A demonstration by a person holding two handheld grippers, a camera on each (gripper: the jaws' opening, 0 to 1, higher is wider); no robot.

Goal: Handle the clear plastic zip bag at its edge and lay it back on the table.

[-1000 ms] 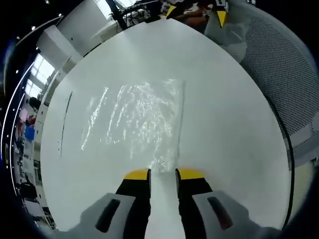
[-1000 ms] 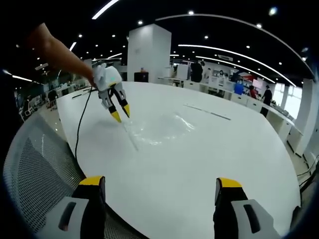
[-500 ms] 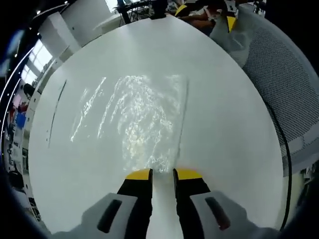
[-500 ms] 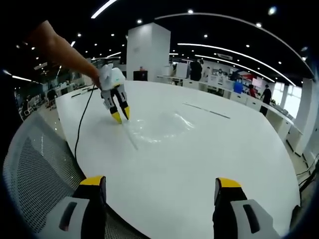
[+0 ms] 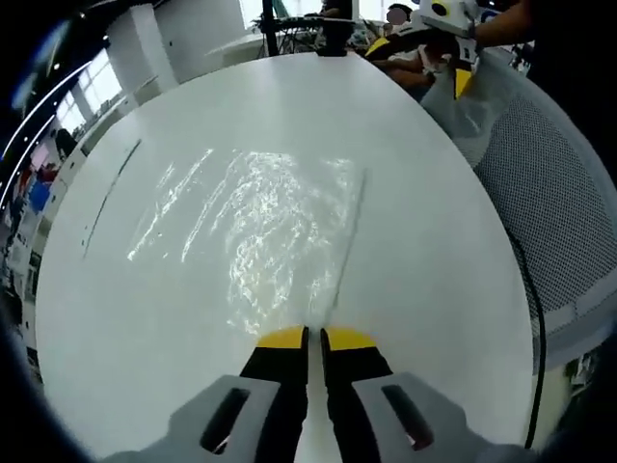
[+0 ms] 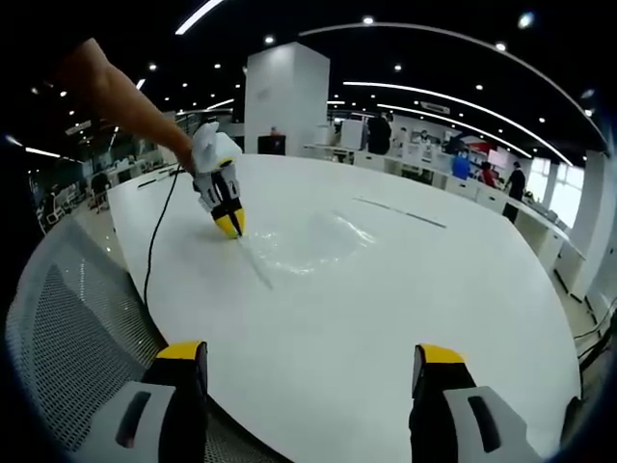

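Zip bag (image 5: 260, 217) edge pinched by left gripper (image 5: 314, 337) (right gripper (image 6: 307, 359) spread apart).

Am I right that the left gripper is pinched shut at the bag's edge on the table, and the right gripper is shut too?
Not quite: the right gripper is open, its jaws set wide apart in the right gripper view. The rest holds: the left gripper is pinched shut at the edge of the bag, which lies on the table.
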